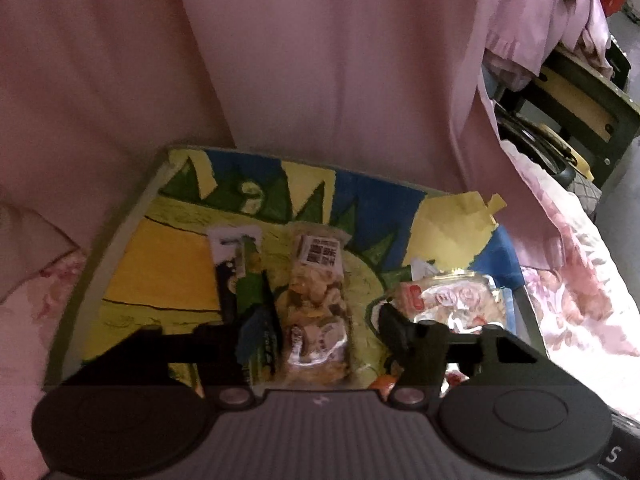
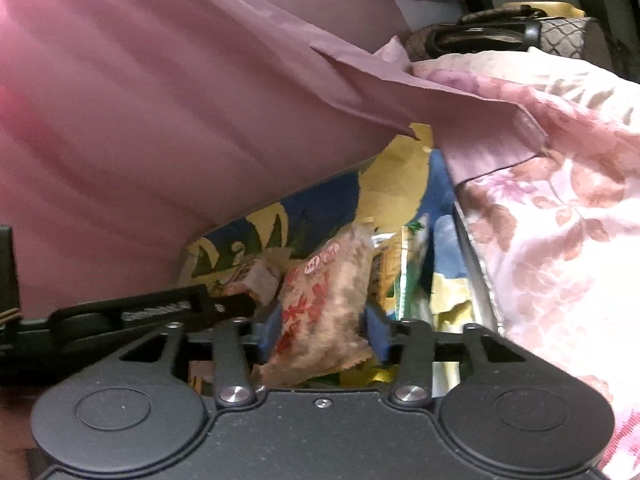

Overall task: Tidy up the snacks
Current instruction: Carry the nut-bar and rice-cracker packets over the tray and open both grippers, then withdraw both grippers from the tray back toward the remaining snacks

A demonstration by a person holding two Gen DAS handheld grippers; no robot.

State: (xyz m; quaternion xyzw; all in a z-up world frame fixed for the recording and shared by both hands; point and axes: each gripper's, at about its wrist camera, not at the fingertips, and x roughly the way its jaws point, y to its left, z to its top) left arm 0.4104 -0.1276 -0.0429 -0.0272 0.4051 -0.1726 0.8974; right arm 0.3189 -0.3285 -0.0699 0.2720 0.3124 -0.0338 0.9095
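A painted board (image 1: 160, 276) in yellow, green and blue lies on the bed. On it lie a dark green snack packet (image 1: 244, 284), a clear bag of mixed snacks with a barcode label (image 1: 316, 304) and a red-and-white packet (image 1: 452, 300). My left gripper (image 1: 320, 336) is open, its fingers on either side of the clear bag. My right gripper (image 2: 324, 328) is shut on the red-and-white packet (image 2: 324, 304) and holds it above the board (image 2: 404, 184). Other packets (image 2: 392, 272) lie behind it. The left gripper's finger (image 2: 168, 304) shows at the left.
A pink curtain (image 1: 300, 60) hangs right behind the board. Floral pink bedding (image 1: 576, 280) lies to the right, and shows in the right wrist view (image 2: 560, 220). A dark bed frame (image 1: 580, 112) and a quilted bag (image 2: 560, 36) stand at the far right.
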